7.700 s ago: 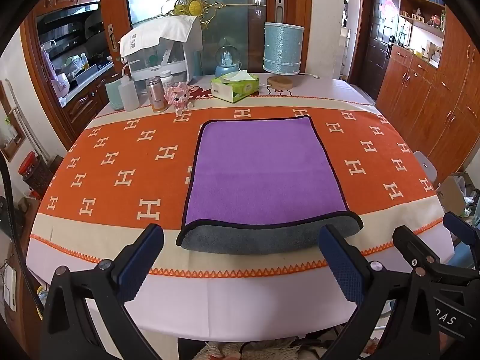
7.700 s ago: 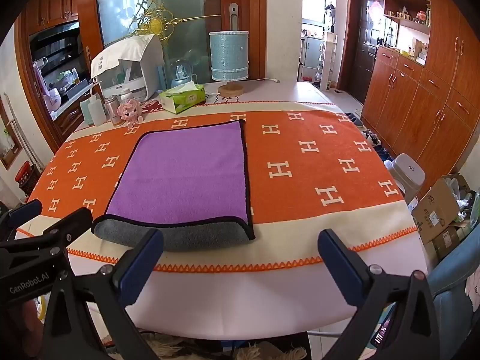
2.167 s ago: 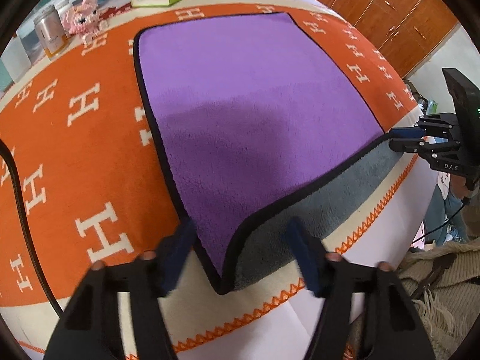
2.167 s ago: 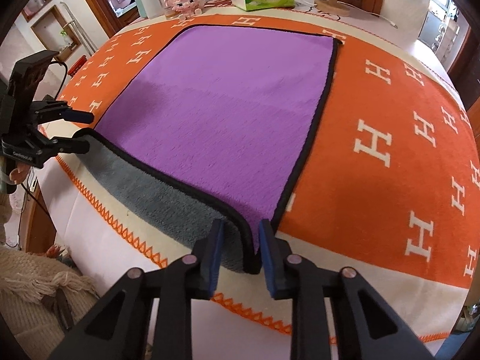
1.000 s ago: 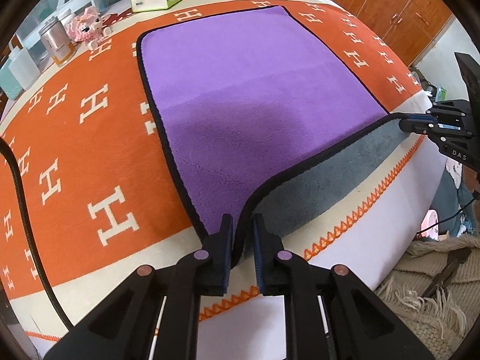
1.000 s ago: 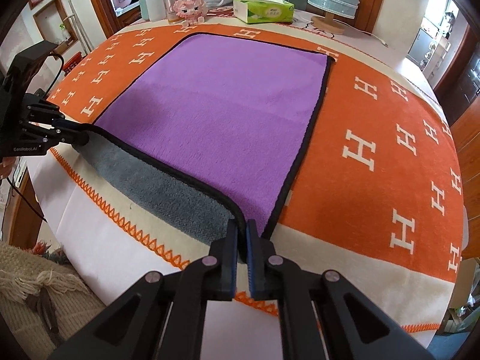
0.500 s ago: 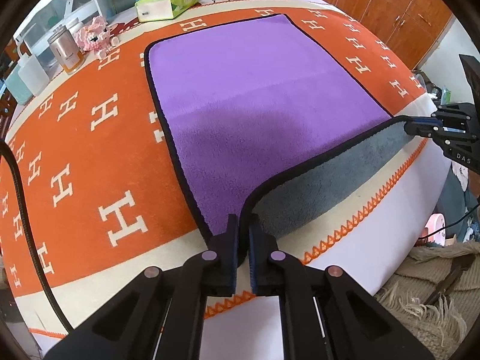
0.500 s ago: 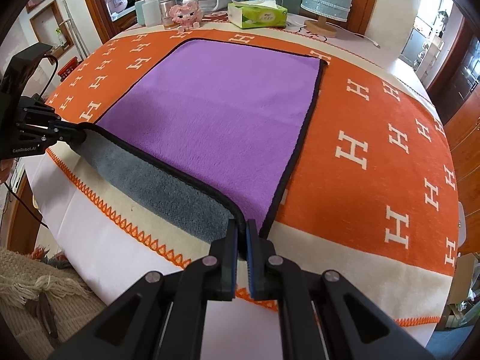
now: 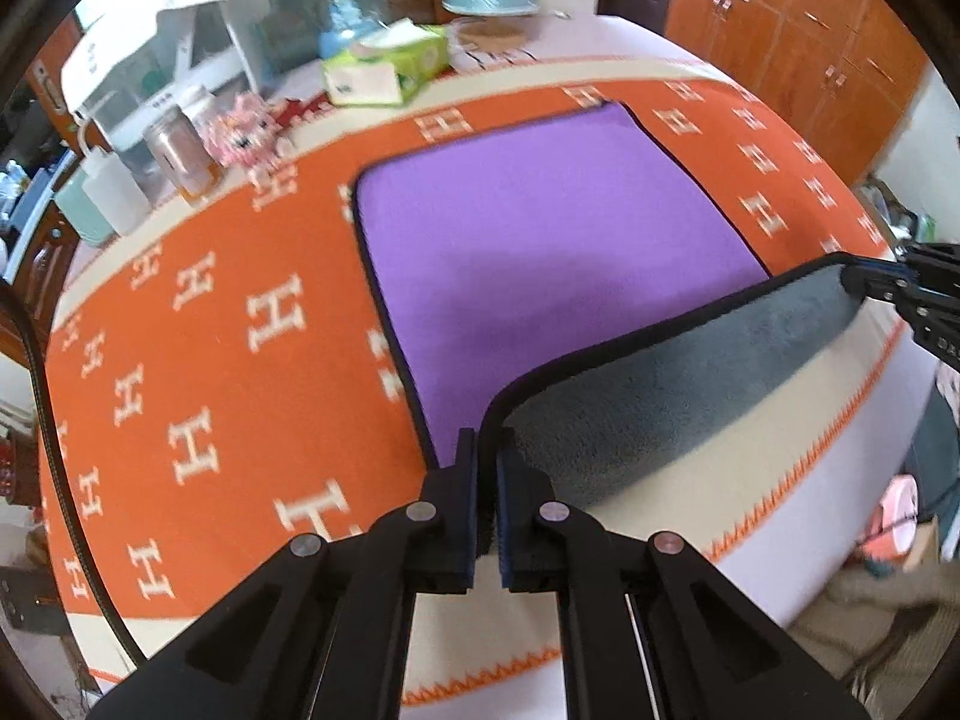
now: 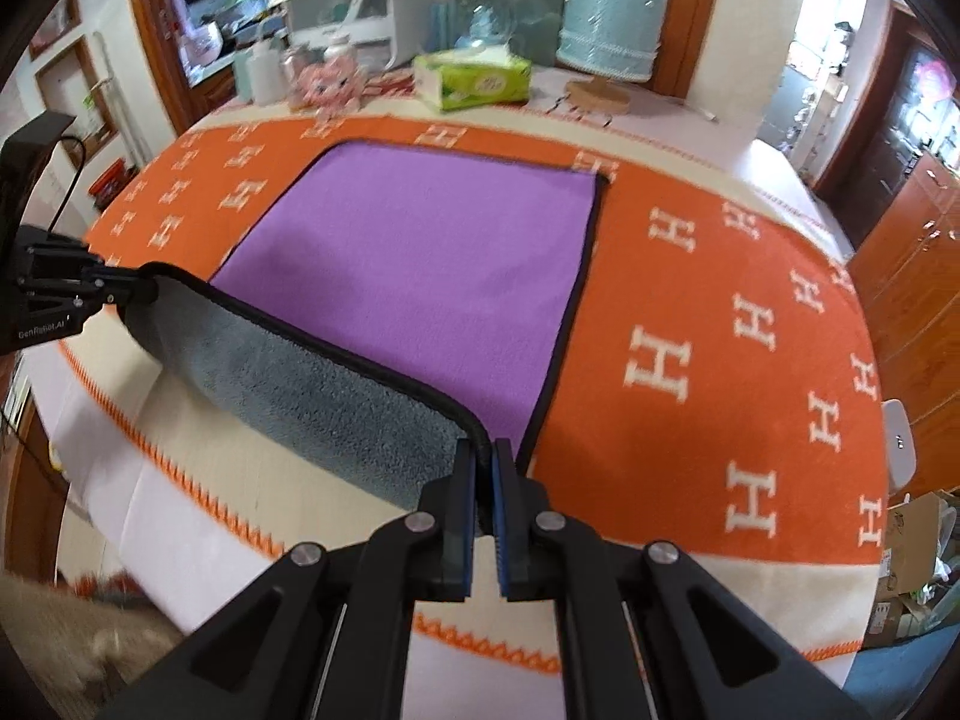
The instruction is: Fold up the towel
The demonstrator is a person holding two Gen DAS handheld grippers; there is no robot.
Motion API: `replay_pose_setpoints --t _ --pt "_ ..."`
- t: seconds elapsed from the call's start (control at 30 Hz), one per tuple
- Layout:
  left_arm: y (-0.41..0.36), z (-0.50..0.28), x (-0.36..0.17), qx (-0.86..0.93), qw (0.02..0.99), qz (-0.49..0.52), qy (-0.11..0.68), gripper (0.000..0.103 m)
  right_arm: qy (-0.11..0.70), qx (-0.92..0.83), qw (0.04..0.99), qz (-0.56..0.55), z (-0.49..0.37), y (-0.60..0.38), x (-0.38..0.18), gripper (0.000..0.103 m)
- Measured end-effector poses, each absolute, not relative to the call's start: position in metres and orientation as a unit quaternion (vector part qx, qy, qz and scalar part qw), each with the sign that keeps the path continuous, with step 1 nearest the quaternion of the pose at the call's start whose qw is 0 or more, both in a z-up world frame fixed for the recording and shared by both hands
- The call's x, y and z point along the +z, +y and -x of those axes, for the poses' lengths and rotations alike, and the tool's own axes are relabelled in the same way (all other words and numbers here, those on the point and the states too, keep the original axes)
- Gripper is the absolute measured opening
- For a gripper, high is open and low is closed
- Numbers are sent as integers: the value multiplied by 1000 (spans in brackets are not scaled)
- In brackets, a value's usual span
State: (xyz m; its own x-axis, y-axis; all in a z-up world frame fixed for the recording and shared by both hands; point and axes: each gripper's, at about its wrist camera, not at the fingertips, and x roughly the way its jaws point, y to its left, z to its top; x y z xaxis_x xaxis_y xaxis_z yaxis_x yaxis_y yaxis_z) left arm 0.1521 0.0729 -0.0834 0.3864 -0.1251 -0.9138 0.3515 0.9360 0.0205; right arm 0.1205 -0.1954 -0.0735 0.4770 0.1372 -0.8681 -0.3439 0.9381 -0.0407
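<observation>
Left wrist view: the left gripper (image 9: 487,450) is pinching the towel's (image 9: 540,228) near left corner, while the right gripper (image 10: 485,456) is clamping the near right corner, baring the grey underside above the H-patterned tablecloth (image 10: 690,330). "GenRobot.AI" is showing on the left gripper in the right wrist view.

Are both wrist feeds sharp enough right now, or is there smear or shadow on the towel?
Left wrist view: motion smear on the far clutter and orange H-patterned tablecloth; left gripper sharp, soft shadow across the purple towel with grey underside. Right wrist view: the green tissue box is blurred; right gripper crisp, fisheye bends the table edge.
</observation>
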Motion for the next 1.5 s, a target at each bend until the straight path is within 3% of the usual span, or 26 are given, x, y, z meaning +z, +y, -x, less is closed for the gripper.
replay_pose_setpoints --t 0.5,1.0,1.5 --pt "63 -263 -56 -39 874 -110 472 3 447 58 887 95 -241 -179 -37 4" --pt "49 -332 -110 13 864 -109 491 3 478 26 875 77 -332 -175 -86 4" --pt "48 -360 -143 35 845 -109 522 8 511 4 852 113 -355 -165 -128 6"
